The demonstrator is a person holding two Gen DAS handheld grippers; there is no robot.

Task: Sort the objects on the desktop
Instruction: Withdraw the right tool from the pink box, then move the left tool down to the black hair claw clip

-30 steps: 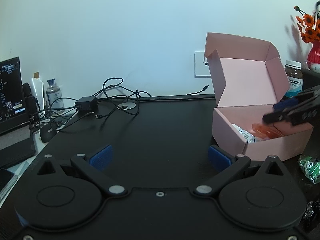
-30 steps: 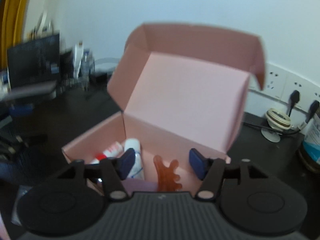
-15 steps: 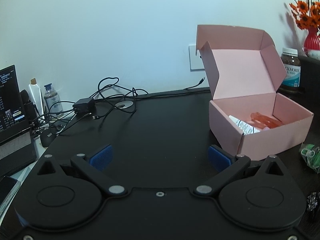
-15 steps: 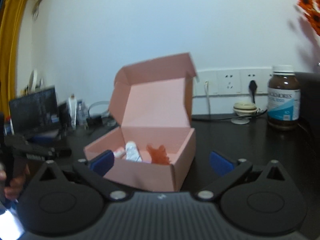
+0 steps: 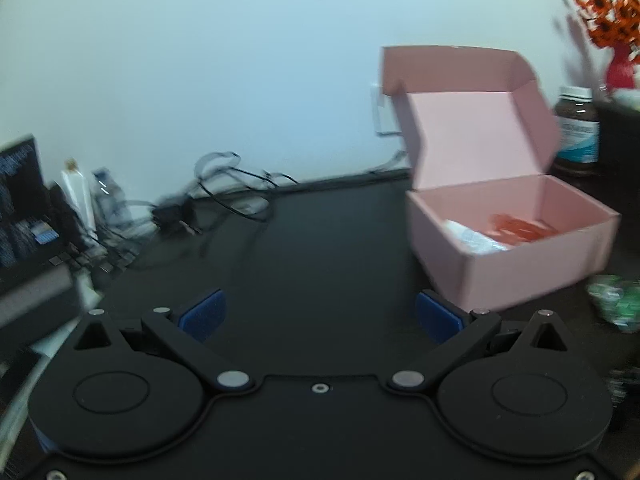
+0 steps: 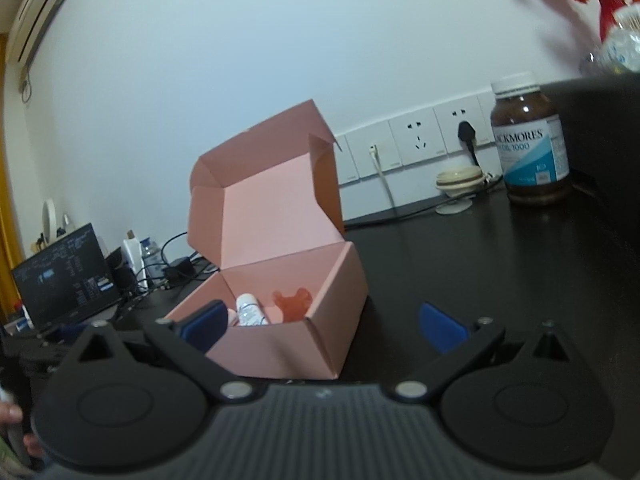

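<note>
Both the left gripper point(image 5: 320, 314) and right gripper point(image 6: 322, 320) are spread, empty; reaching for the green packet point(image 5: 614, 306) could nudge the near pink box point(image 5: 516, 248).

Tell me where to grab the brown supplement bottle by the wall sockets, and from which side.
Grip the brown supplement bottle across its labelled body, coming from the open desk in front. It stands upright and round, with a dark cabinet close on its right and the wall behind. The right gripper is open and empty, probably the nearer one.
</note>
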